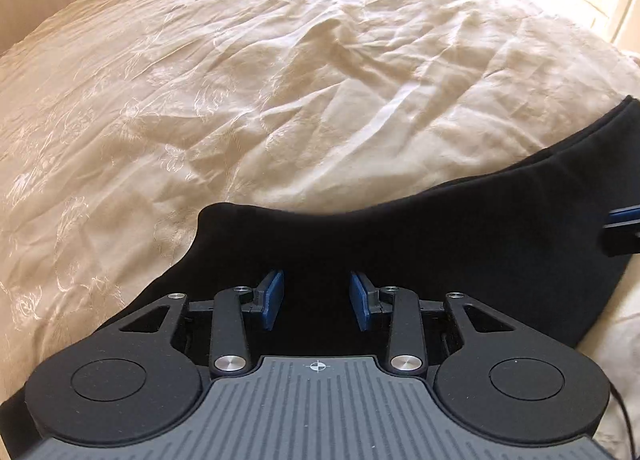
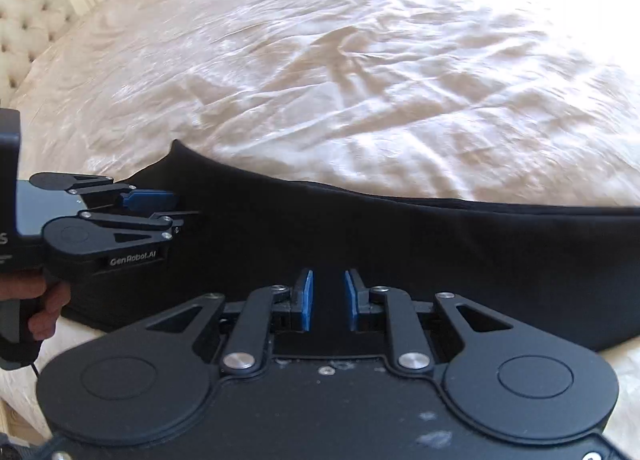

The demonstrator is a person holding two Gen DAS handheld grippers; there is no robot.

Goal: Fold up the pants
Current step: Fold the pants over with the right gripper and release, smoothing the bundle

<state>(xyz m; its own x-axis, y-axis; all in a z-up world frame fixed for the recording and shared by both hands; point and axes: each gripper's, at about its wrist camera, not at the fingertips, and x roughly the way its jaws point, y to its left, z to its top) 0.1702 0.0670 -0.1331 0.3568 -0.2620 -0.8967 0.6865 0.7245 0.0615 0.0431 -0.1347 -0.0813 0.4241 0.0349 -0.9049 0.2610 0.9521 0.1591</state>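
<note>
Black pants (image 1: 440,240) lie as a dark band across the near part of a cream bedspread (image 1: 280,80). My left gripper (image 1: 317,284) points steeply down over their left part. Its blue pads stand a little apart with black cloth filling the gap, shut on a thick bunch of it. In the right wrist view the pants (image 2: 440,260) run from a raised corner at the left off to the right. My right gripper (image 2: 329,284) has its pads closer together, shut on the cloth too. The left gripper (image 2: 176,206) shows at the left, and the right gripper's edge (image 1: 624,228) at the far right.
The wrinkled bedspread (image 2: 360,60) spreads wide beyond the pants. A tufted cream headboard (image 2: 24,20) stands at the far left. A person's hand (image 2: 44,308) grips the left gripper's handle. Bright window light washes out the far right.
</note>
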